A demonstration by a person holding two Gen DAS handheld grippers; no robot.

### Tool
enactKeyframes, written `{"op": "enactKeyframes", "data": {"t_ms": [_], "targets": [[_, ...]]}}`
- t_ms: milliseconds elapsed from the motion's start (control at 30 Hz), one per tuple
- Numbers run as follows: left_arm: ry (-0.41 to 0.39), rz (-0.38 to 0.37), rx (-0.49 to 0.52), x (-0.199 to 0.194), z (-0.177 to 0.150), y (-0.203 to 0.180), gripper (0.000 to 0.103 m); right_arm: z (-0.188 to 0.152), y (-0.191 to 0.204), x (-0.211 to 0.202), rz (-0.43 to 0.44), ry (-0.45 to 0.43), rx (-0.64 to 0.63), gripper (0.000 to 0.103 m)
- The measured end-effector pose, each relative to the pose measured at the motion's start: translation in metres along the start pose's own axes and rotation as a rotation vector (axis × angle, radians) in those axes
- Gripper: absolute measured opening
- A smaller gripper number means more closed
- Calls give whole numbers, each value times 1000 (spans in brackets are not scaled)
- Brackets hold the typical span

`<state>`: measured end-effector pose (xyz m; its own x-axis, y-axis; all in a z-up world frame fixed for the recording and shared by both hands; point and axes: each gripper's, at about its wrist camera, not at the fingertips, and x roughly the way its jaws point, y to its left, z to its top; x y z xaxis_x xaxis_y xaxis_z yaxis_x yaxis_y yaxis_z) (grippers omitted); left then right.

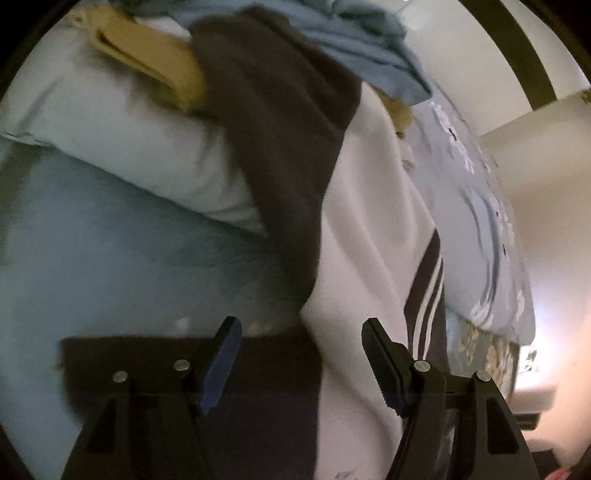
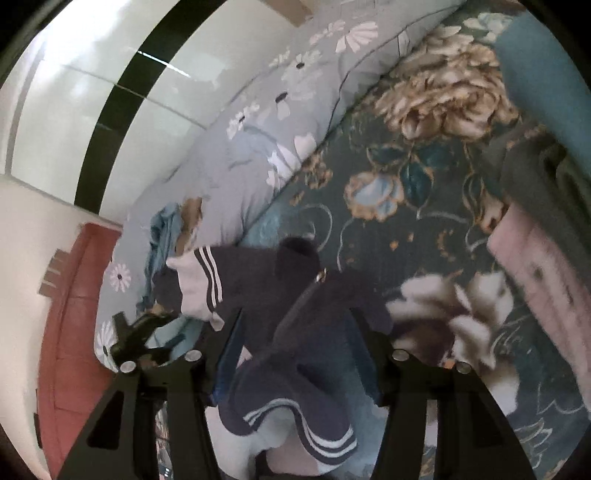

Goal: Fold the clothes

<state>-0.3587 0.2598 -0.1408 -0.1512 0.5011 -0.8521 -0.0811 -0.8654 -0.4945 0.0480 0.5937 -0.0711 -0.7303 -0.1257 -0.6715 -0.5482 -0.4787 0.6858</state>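
A navy and white garment with white stripes lies crumpled on the floral bedspread. My right gripper stands open above it. Navy cloth bunches loosely between and over its fingers, and the pads do not press on it. In the left wrist view the same garment shows its white body and a striped dark band. My left gripper is open just over it, with dark and white cloth below the gap. A black finger of the left gripper shows beside the striped sleeve.
A pale pillow carries a tan item, a dark cloth and a blue cloth. A flowered light-blue quilt runs along the wall. Pink folded cloth and dark grey cloth lie at the right. A red panel stands at the left.
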Motion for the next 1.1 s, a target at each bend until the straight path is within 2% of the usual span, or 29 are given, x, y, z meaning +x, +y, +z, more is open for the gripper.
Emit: {"op": "enactKeyframes", "data": {"t_ms": [233, 300, 400, 467, 500, 533, 567, 633, 700, 867, 1033, 1100], "targets": [[24, 60, 119, 30, 4, -35, 72, 17, -42, 63, -49, 143, 118, 65], [17, 39, 93, 31, 5, -35, 70, 14, -53, 74, -68, 170, 161, 65], [3, 0, 37, 30, 6, -33, 68, 7, -59, 79, -44, 200, 193, 65], [-14, -41, -17, 24, 6, -27, 53, 5, -59, 81, -30, 212, 200, 65], [-23, -55, -37, 20, 6, -24, 36, 4, -60, 82, -8, 220, 219, 64], [-32, -65, -52, 16, 7, -22, 22, 3, -62, 83, 16, 229, 241, 55], [-42, -81, -66, 10, 6, -20, 19, 2, -64, 84, 40, 238, 263, 50], [-60, -112, -75, -4, 4, -20, 15, -1, -64, 85, 55, 255, 293, 30], [-78, -118, -52, -19, 3, -28, 14, -2, -56, 81, 56, 249, 270, 26], [-144, -183, -19, -79, -5, -45, 12, 9, -5, 51, 57, 173, 107, 22], [-269, -222, 47, -170, -7, -65, 12, 29, 65, 18, 89, 102, -90, 21], [-338, -242, 65, -220, -10, -62, 12, 35, 99, 4, 105, 70, -167, 21]]}}
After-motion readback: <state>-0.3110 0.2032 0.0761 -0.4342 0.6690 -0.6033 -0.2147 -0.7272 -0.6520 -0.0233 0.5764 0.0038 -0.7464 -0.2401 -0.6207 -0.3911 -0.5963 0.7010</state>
